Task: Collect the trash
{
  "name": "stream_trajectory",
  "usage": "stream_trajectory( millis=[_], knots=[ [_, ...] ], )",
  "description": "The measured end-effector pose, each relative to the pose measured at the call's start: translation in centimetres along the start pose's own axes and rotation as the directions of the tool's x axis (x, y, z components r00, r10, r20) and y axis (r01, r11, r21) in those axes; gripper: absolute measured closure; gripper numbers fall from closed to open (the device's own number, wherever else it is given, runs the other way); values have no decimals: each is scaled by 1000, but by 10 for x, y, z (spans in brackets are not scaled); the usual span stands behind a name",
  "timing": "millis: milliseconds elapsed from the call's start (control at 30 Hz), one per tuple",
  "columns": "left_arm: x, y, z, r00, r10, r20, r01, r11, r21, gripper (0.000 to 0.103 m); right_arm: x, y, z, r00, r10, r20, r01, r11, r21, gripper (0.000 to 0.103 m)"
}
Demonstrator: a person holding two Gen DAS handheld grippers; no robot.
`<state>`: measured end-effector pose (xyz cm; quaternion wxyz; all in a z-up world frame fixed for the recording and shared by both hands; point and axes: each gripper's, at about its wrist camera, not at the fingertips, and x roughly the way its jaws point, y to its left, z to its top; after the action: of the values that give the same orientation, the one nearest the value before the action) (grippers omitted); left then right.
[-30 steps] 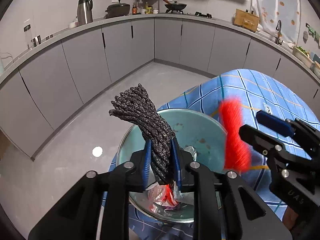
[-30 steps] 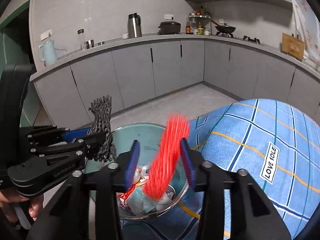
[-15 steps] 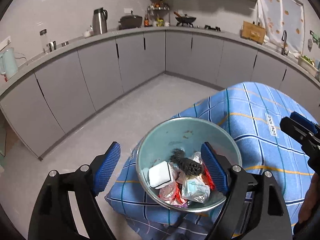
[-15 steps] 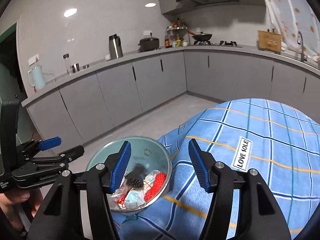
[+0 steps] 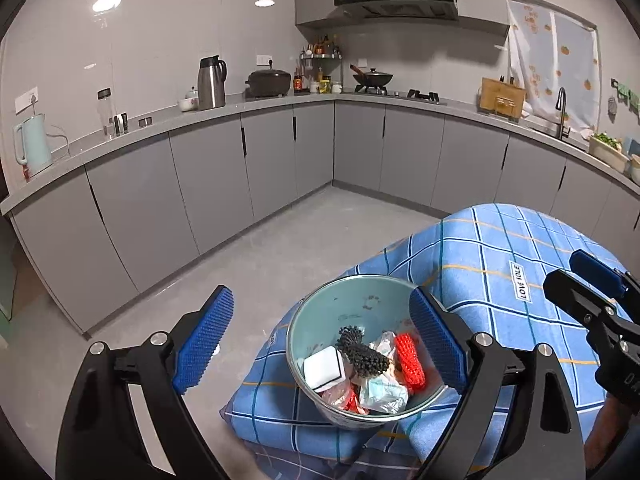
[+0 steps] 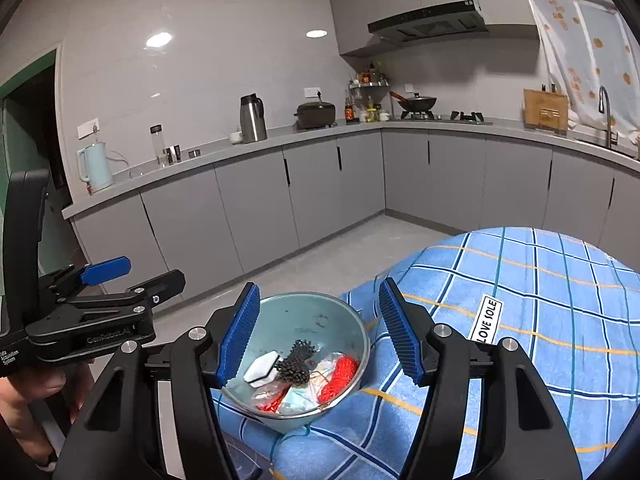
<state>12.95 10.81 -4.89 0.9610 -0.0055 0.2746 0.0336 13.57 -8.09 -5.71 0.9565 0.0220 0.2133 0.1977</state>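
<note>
A metal bowl sits at the corner of the blue checked tablecloth. Inside it lie the black braided cord bundle, the red cord bundle, a white sponge and crumpled wrappers. Above the bowl, the left gripper and right gripper both gape wide, holding nothing.

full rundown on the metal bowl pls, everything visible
The metal bowl is round, with a thin shiny rim and a dull teal-grey inside marked by a few dark specks. It stands upright at the corner of the blue checked tablecloth, near the table edge. Inside lie a white block, a black bristly bundle, a red bristly piece and crumpled wrappers. Neither pair of tongs touches it; both hang open above it.
</note>
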Motion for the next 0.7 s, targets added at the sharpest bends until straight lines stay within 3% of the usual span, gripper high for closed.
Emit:
stream_trajectory(
  millis=[700],
  knots=[
    [-7,-2,2,1000,0,12,0,1000,4,14,-6,-2,3,1000,4,11,-4,1000,0,39]
  ],
)
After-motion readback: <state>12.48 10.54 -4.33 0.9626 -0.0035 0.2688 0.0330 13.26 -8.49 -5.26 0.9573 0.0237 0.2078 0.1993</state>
